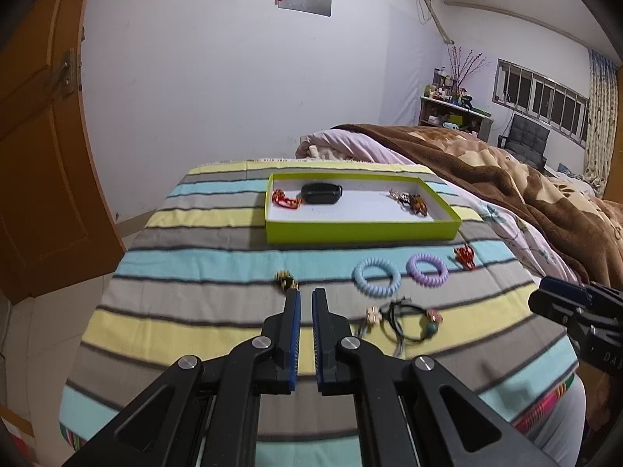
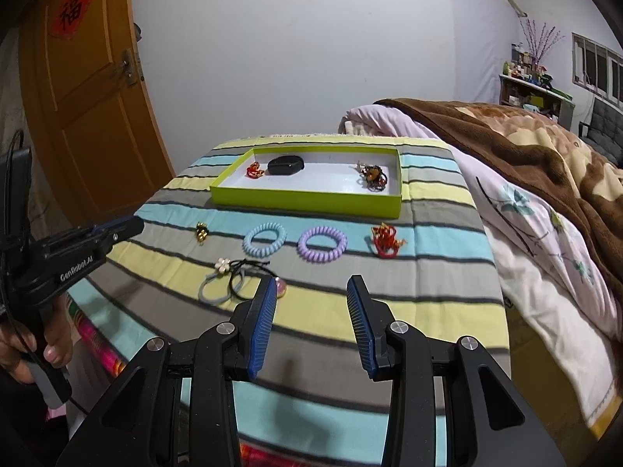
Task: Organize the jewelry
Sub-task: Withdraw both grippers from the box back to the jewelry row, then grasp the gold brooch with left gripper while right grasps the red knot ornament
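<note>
One green tray (image 2: 307,198) sits at mid-frame, holding three pieces: one red ornament (image 2: 255,171), one black case (image 2: 285,164) and one dark beaded cluster (image 2: 373,176). Below it on the striped bench (image 2: 440,272) lie two coil hair rings, one blue (image 2: 264,238) and one purple (image 2: 322,243), one gold trinket (image 2: 201,231), one red tasselled ornament (image 2: 385,241), and one tangle of elastic hair ties (image 2: 233,278), number unclear.

Striped fleece-like cloth (image 2: 440,210) is covering the table, looking matt and soft. The lime-green cardboard tray (image 2: 311,204) is showing a matt white paper floor. Light-blue (image 2: 264,238) and lilac (image 2: 322,244) coiled plastic hair ties are looking smooth; ribbed blue gripper pads (image 2: 264,323) are appearing rubbery.
</note>
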Motion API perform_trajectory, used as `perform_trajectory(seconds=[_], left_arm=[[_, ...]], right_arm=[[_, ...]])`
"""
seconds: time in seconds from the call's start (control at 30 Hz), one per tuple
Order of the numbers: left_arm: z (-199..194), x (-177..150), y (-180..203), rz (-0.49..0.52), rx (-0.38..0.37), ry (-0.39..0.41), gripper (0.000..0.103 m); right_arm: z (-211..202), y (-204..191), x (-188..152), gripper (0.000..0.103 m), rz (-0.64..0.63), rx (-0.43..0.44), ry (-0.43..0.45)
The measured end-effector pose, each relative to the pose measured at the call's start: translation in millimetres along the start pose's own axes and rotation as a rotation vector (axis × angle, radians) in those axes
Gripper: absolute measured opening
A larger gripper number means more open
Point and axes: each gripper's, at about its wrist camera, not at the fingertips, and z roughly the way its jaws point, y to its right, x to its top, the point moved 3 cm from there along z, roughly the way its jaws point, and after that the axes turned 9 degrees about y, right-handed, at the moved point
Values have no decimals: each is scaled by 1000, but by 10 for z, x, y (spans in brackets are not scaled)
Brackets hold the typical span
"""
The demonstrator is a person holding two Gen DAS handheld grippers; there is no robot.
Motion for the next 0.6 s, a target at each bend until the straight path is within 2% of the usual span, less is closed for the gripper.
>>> perform_trajectory(seconds=[0.23, 0.6], left_arm=[[-100, -116, -49, -14, -16, -8, 5], [-4, -137, -70, -53, -46, -34, 5]], right_arm=[[-38, 1, -102, 39, 6, 3, -18], [4, 53, -106, 39, 12, -5, -20]])
